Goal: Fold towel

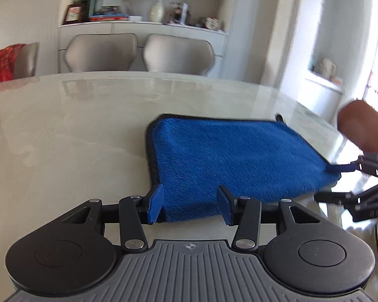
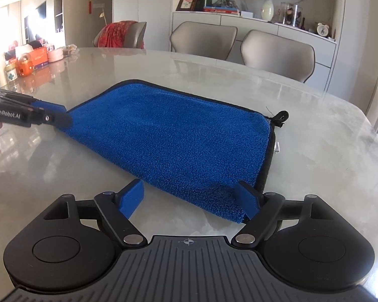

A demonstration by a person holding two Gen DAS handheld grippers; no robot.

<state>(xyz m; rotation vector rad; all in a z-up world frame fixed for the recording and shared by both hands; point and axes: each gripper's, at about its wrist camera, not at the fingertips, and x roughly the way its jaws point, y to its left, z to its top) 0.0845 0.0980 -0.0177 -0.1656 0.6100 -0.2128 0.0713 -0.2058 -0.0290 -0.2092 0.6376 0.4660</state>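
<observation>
Both hand-held grippers, left (image 1: 190,207) and right (image 2: 189,202), gape wide (low, level) at towel (image 2: 174,138) corners.

One blue towel (image 2: 168,136) on one tabletop (image 2: 315,151); two claws, left claw (image 1: 190,206) and right claw (image 2: 192,201); three chairs (image 2: 204,39); one vase (image 2: 268,6).

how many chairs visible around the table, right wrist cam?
3. Two beige padded chairs side by side at the far edge of the glossy marble table: one left, one right. A third further left, draped with red cloth. More may sit outside the frame.
</observation>
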